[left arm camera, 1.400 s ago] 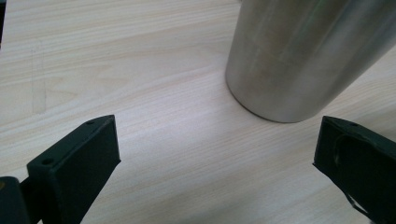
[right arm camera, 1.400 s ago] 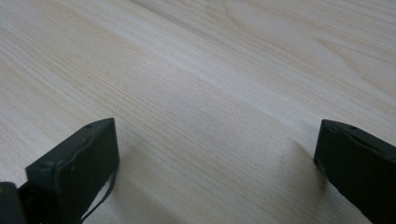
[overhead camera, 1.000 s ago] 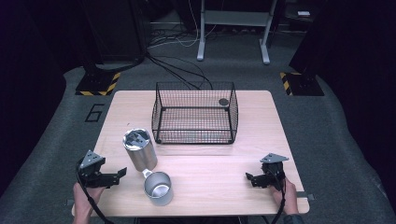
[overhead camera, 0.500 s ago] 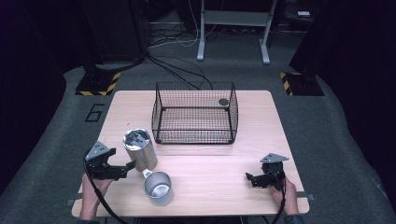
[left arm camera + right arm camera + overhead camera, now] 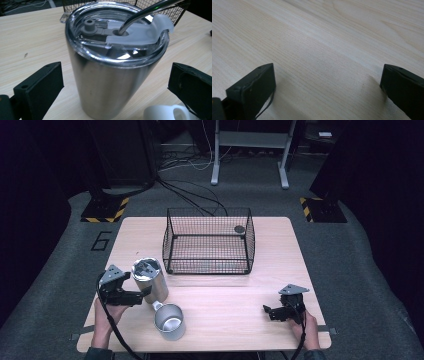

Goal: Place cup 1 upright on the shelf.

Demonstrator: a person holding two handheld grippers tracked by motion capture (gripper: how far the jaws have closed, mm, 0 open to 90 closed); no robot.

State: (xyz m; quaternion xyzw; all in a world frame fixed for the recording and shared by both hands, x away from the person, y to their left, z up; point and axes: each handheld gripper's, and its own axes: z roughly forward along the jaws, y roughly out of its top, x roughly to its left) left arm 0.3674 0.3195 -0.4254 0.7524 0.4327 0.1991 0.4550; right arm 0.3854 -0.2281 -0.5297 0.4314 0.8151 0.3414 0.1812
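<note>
I bring my left gripper [image 5: 142,293], jaws spread wide, up to the steel tumbler [image 5: 150,280] standing at seven o'clock from the wire basket [image 5: 208,241] so they flank its body, while my right gripper [image 5: 267,311] rests released on the table [image 5: 225,295].

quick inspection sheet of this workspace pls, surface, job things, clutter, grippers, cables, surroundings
surface: light wooden table, bare grain in the right gripper view.
job's things: steel tumbler upright, clear lid and metal straw; steel mug beside it; wire basket behind.
clutter: small dark round object at the basket's far right corner.
grippers: left gripper open, jaws either side of the tumbler, apart from it; right gripper open over bare table.
cables: one trails from each gripper; more on the floor behind.
surroundings: dark floor, hazard-striped stand bases, metal frame legs.
</note>
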